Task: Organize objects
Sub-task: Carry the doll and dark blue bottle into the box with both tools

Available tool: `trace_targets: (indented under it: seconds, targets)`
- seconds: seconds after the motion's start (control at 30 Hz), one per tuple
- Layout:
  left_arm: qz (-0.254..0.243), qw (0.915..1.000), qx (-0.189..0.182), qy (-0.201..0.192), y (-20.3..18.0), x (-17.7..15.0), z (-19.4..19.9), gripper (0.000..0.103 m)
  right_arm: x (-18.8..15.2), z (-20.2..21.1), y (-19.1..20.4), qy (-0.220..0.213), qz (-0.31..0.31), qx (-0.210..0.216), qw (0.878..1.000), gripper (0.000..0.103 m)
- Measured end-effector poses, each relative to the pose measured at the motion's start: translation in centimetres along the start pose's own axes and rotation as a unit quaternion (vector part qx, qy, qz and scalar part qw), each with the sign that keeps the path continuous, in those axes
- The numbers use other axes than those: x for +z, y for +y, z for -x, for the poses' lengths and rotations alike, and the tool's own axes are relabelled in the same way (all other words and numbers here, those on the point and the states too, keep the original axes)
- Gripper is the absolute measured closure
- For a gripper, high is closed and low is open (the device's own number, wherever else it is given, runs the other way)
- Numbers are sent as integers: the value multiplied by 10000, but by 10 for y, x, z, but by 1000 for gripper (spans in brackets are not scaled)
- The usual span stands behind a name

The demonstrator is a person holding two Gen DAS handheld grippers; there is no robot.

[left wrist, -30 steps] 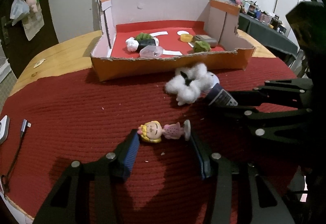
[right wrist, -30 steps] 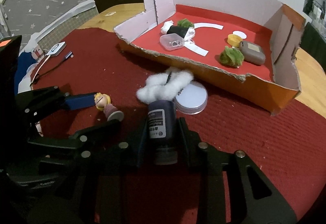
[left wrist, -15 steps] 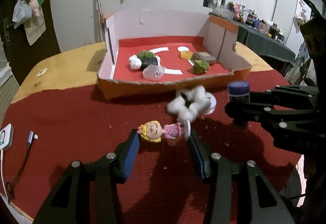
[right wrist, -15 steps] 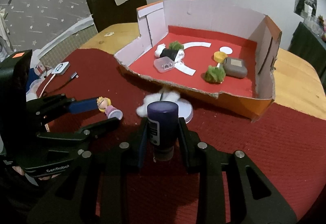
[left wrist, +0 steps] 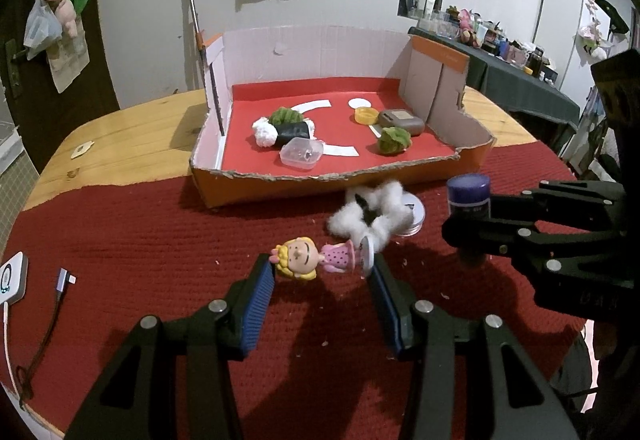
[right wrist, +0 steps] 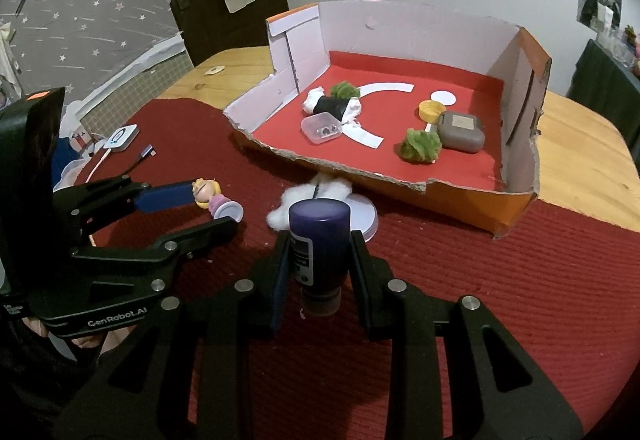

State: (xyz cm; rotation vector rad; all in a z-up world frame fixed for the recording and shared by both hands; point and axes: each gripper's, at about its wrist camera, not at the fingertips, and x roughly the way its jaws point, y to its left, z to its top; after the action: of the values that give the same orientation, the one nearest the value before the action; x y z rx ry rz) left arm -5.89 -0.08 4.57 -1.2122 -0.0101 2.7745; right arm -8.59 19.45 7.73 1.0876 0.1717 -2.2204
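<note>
Left wrist view: the doll figurine [left wrist: 316, 260] lies crosswise between the fingertips of the left gripper [left wrist: 322, 272], head left, base right, apparently pinched. The right gripper [right wrist: 318, 264] clamps an upright purple bottle [right wrist: 318, 244]. Both sit lower in frame than the cardboard box [left wrist: 280, 186]; the bottle is nearer its low front wall. Whether the doll clears the desk [left wrist: 132, 236] is unclear.

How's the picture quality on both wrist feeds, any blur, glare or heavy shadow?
Left wrist: sharp, fisheye bends the table edge, dark shadow beneath the doll. Right wrist: sharp, no glare, bottle clear, corners vignetted black.
</note>
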Motion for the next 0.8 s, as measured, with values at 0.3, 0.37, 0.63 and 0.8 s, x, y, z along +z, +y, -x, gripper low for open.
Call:
trace_targets:
  seconds: [0.3, 0.37, 0.63, 0.8]
  targets:
    - [-65, 9999, 13, -91, 1, 12, 2, 53, 4, 4, 0, -61, 31, 19, 10000, 76]
    - [-61, 9999, -7, -110, 1, 17, 1, 53, 5, 5, 0, -76, 40, 14, 10000, 76]
    - [-144, 9997, 33, -184, 4, 37, -1, 53, 15, 6, -4, -88, 92, -15, 9999, 76]
    - [-214, 9995, 9, -233, 4, 51, -5, 53, 25, 7, -9, -135, 116, -43, 9998, 76]
